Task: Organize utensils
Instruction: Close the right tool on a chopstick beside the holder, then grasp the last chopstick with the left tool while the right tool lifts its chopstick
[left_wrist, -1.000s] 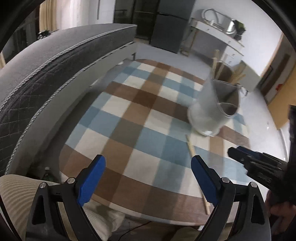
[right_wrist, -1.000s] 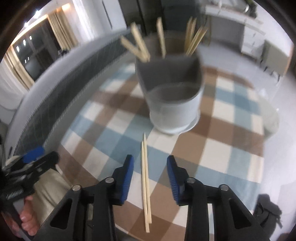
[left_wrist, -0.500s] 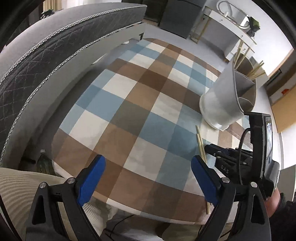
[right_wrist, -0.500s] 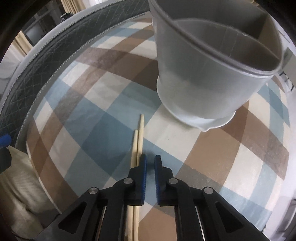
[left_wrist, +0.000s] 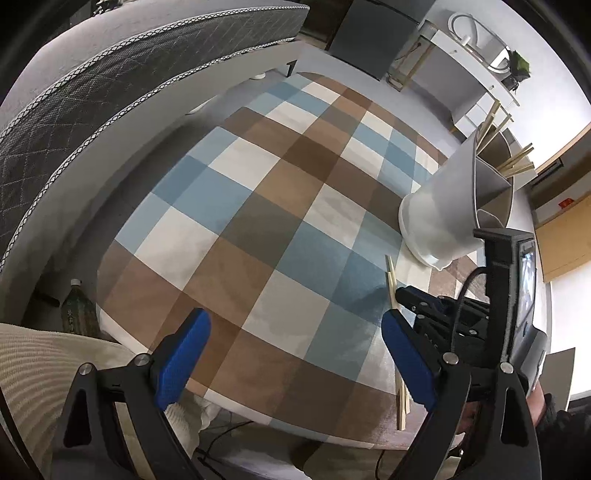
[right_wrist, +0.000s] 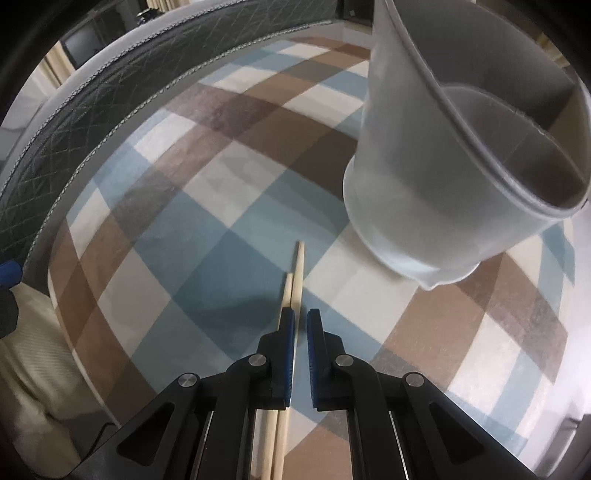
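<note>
The right tool (right_wrist: 300, 319) has just been brought down and closed, yet the 2 chopsticks (right_wrist: 293, 275) appear missed, lying on the checked worktop (left_wrist: 258, 206) beside its left pad. The left tool (left_wrist: 295, 332) is held wide open, empty. The holder (right_wrist: 461, 166) stands near.

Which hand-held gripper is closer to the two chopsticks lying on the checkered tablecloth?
Right. The right hand-held gripper is down at the chopsticks, its nearly closed fingers right over them. The left hand-held gripper hangs wide open off to the side, over bare tablecloth.
</note>
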